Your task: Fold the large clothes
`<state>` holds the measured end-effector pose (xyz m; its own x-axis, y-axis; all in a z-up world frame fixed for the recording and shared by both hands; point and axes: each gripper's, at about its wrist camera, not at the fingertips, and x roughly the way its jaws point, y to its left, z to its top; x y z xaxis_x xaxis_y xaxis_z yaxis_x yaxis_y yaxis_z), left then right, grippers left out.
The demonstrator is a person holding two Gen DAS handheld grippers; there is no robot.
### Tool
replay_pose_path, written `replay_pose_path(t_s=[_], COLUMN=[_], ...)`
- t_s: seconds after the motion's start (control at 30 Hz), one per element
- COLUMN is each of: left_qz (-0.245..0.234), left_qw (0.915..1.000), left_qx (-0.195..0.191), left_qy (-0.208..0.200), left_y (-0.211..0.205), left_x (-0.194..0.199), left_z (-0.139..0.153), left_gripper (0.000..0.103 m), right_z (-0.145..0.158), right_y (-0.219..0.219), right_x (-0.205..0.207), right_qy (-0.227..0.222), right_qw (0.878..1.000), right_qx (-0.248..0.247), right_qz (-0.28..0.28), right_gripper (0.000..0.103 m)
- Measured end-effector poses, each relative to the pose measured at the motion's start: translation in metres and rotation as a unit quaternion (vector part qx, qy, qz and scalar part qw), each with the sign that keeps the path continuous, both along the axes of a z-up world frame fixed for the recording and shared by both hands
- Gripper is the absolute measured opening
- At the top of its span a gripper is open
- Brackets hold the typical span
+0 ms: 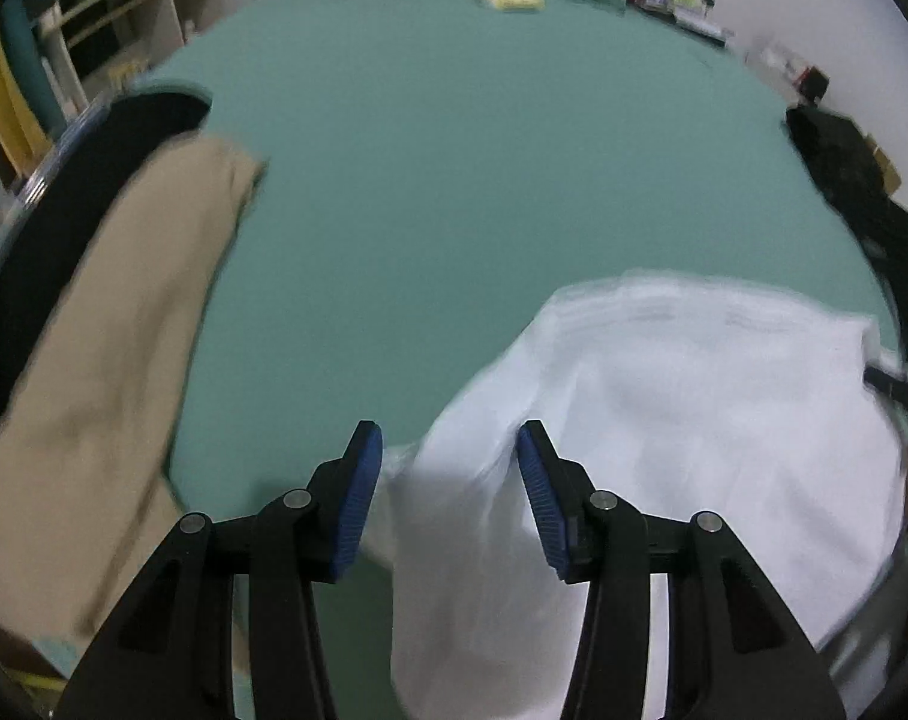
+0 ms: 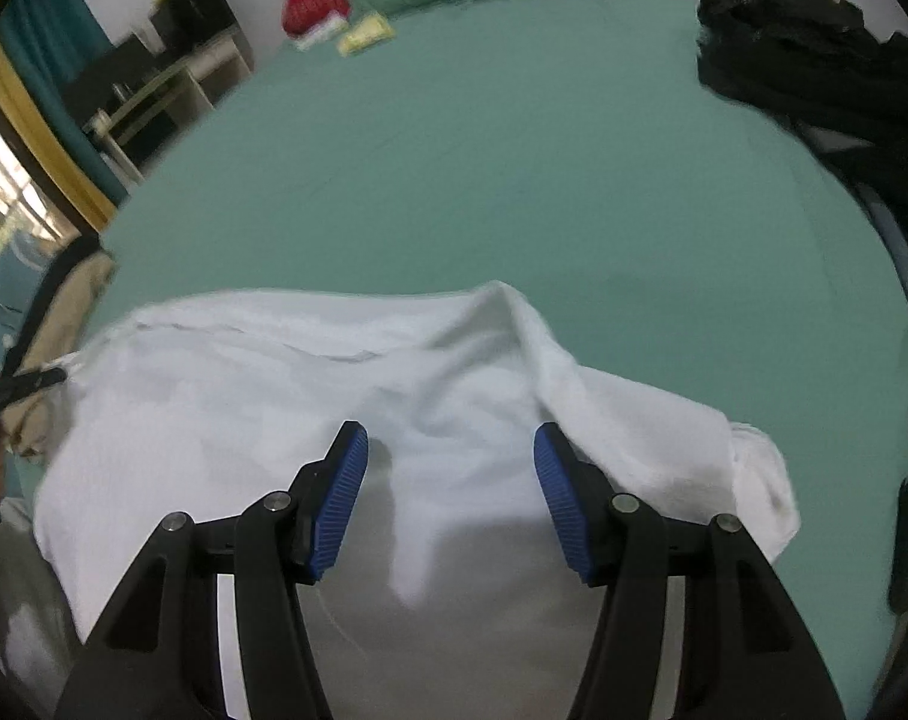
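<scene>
Left gripper [image 1: 449, 501] and right gripper [image 2: 451, 501] hovering half-open, empty, over white shirt [image 2: 346, 396] on bed [image 1: 454, 180]; next needing edge grabs.

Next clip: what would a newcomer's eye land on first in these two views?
The white garment, bunched on the green bedsheet right under both tongs. Both the left tongs and the right tongs stand open above it, gripping nothing. Next come the beige garment at the sheet's left edge and the black clothes at far right.
</scene>
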<state>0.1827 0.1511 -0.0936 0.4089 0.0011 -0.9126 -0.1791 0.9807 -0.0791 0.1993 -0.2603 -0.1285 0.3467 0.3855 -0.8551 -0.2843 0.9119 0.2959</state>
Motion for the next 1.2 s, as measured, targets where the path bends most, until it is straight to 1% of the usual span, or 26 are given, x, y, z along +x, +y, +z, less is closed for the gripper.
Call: replay_pose_path(t_s=[0.03,0.1,0.17,0.23,0.37,0.43,0.5,0.57,0.63,0.7,0.77,0.8,0.83,0.9,0.93,1.0,1.03,1.07,1.1,1.13,1.2], left_qz=[-0.004,-0.004,0.0,0.002,0.012,0.025,0.037,0.053,0.061,0.062,0.057,0.051,0.047,0.041,0.033,0.033,0.033,0.025,0.018,0.014,0.02], left_qw=[1.0,0.9995,0.9994,0.9986,0.998,0.9967,0.9951,0.993,0.993,0.9941,0.9967,0.9978,0.9984,0.9989,0.9992,0.9994,0.9994,0.9997,0.9997,0.9991,0.9972], left_qx=[0.003,0.024,0.033,0.053,0.062,0.074,0.087,0.098,0.089,0.07,0.029,0.006,-0.007,-0.022,-0.02,-0.005,-0.003,0.003,0.017,0.038,0.063], left_qy=[0.007,0.022,0.011,0.003,-0.009,-0.02,-0.031,-0.04,-0.049,-0.056,-0.051,-0.041,-0.031,-0.011,-0.004,0.012,0.007,-0.005,-0.009,-0.011,-0.033], left_y=[-0.002,0.0,0.003,0.006,0.02,0.032,0.044,0.056,0.063,0.065,0.062,0.061,0.058,0.057,0.055,0.053,0.052,0.05,0.049,0.048,0.05], left_x=[-0.005,-0.008,-0.003,0.007,0.042,0.057,0.065,0.067,0.058,0.044,0.026,0.018,0.002,-0.01,-0.013,-0.012,-0.01,-0.008,-0.008,-0.005,0.001], left_z=[-0.007,-0.022,-0.025,-0.024,-0.018,-0.01,-0.001,0.011,0.021,0.03,0.032,0.028,0.017,0.0,-0.009,-0.023,-0.027,-0.027,-0.027,-0.027,-0.018], left_gripper=[0.05,0.051,0.056,0.056,0.056,0.056,0.056,0.056,0.056,0.056,0.056,0.056,0.056,0.056,0.056,0.055,0.051,0.033,0.005,0.0,0.0], right_z=[-0.001,0.0,0.0,-0.001,0.0,0.002,0.012,0.022,0.034,0.047,0.052,0.05,0.048,0.037,0.031,0.023,0.02,0.016,0.014,0.012,0.004], right_y=[-0.006,-0.007,-0.007,-0.007,-0.009,-0.006,-0.012,-0.02,-0.031,-0.041,-0.046,-0.046,-0.045,-0.042,-0.04,-0.039,-0.038,-0.037,-0.035,-0.034,-0.035], right_x=[0.002,0.013,0.027,0.046,0.081,0.095,0.102,0.097,0.084,0.061,0.042,0.031,0.024,0.006,-0.002,-0.014,-0.019,-0.022,-0.027,-0.029,-0.031], right_qy=[-0.001,-0.005,-0.014,-0.02,-0.038,-0.046,-0.059,-0.071,-0.085,-0.096,-0.095,-0.085,-0.077,-0.056,-0.051,-0.041,-0.039,-0.039,-0.043,-0.043,-0.037], right_qw=[1.0,1.0,0.999,0.998,0.996,0.995,0.994,0.993,0.992,0.992,0.993,0.994,0.995,0.996,0.996,0.996,0.996,0.996,0.995,0.995,0.994], right_qx=[0.0,-0.017,-0.034,-0.052,-0.073,-0.089,-0.093,-0.089,-0.086,-0.07,-0.056,-0.047,-0.044,-0.048,-0.051,-0.051,-0.052,-0.056,-0.066,-0.073,-0.079], right_qz=[0.006,0.021,0.027,0.03,0.026,0.016,-0.001,-0.014,-0.036,-0.047,-0.05,-0.046,-0.045,-0.047,-0.05,-0.057,-0.06,-0.062,-0.059,-0.057,-0.059], right_gripper=[0.058,0.058,0.058,0.058,0.058,0.058,0.058,0.058,0.058,0.058,0.058,0.058,0.058,0.058,0.058,0.058,0.058,0.058,0.058,0.058,0.058])
